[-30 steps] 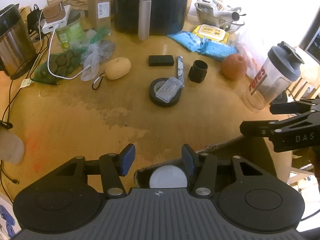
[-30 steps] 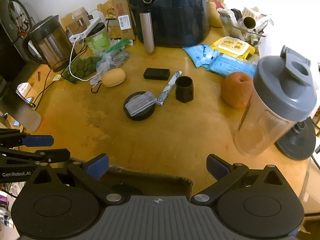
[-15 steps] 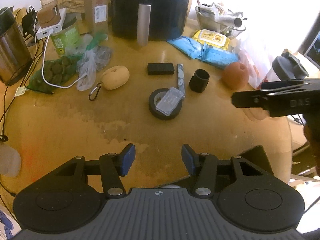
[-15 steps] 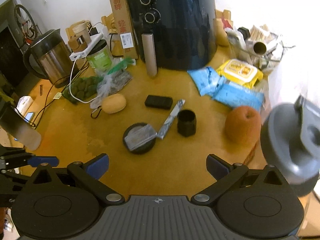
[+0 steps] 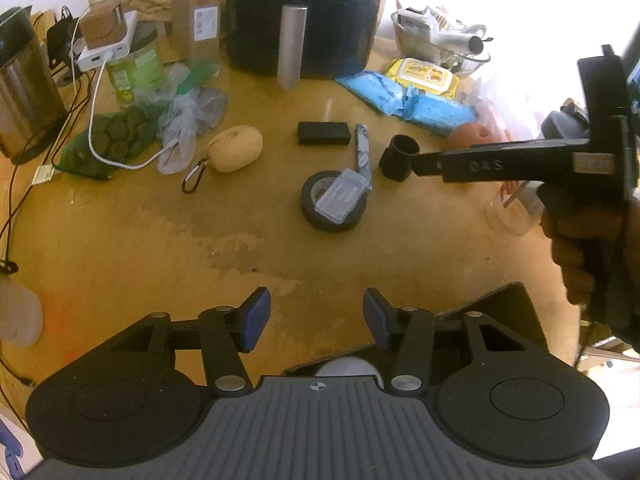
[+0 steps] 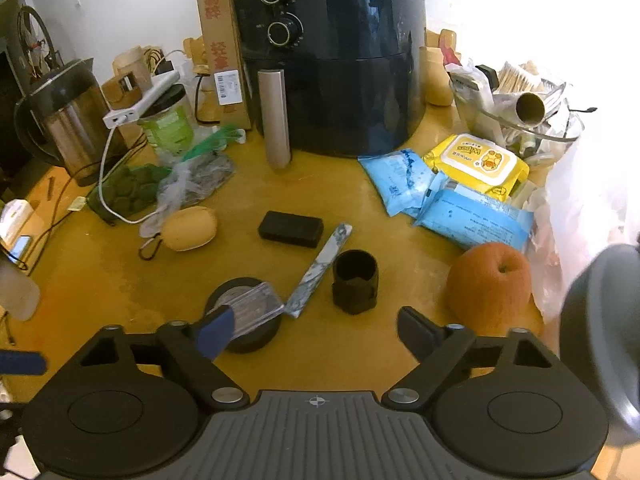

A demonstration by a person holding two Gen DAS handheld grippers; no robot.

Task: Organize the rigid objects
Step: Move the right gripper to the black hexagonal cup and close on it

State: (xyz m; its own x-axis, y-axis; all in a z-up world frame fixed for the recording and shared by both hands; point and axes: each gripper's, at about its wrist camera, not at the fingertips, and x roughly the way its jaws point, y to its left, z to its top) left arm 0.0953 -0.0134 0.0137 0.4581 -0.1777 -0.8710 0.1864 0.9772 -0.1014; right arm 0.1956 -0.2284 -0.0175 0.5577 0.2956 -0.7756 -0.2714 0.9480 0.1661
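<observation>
Forward over the black cup (image 6: 354, 283) went the right gripper (image 6: 316, 330), "DAS"-marked, fingers apart, closing, empty.

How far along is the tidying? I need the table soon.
Hardly begun, apparently. Both the left gripper and the closing right gripper are empty. The black cup, tape roll, clear case and black block remain loose on the table.

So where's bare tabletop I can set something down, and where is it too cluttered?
Free: the wide worn patch of table in front of the tape roll, running left toward the cables, and the strip between the black cup and the orange fruit. Crowded: the back edge around the air fryer, kettle, bags and blue packets.
</observation>
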